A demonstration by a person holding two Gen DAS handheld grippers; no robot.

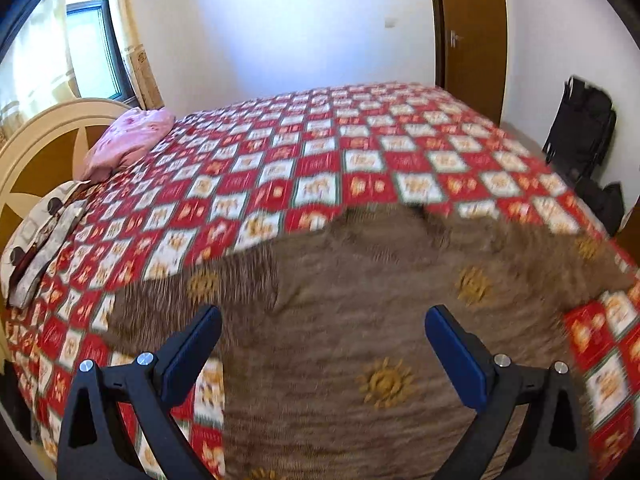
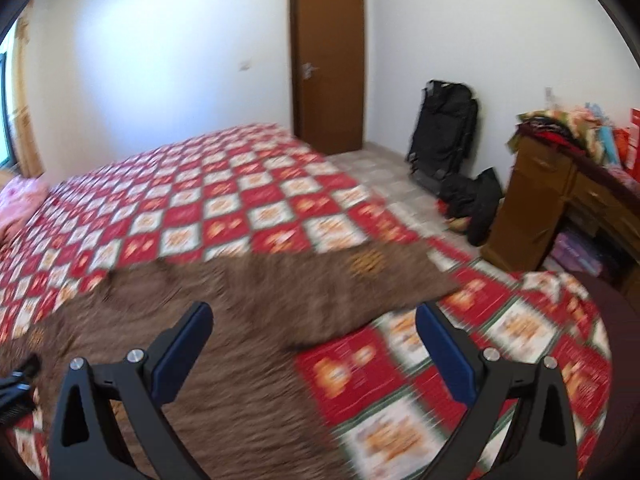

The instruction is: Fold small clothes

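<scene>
over the bed, both claws wide above a brown garment

nearest the cameras, the left gripper [image 1: 324, 316] and right gripper [image 2: 314, 312] both hang with their blue-padded jaws spread wide, holding nothing. just below and ahead lies the brown garment [image 1: 360, 300], spread flat on the red-and-white checked bedspread [image 1: 280, 152] near the bed's close edge, with yellow sun-like motifs across it. both views are motion-blurred, so fine weave and hems are hard to read.

it looks soft, light and limp, likely to sag and drag on the bedspread instead of keeping shape; a pinch at a corner or along an outer edge seems the surest hold.

the left view alone shows the pink pillow [image 1: 128, 140], a folded patterned cloth [image 1: 44, 236], the headboard [image 1: 36, 152] and the window [image 1: 92, 48]. the right view alone shows the garment's right-hand corner [image 2: 444, 284], the floor, a black bag [image 2: 444, 132], a cluttered wooden dresser [image 2: 548, 200] and the whole door [image 2: 328, 64].
</scene>
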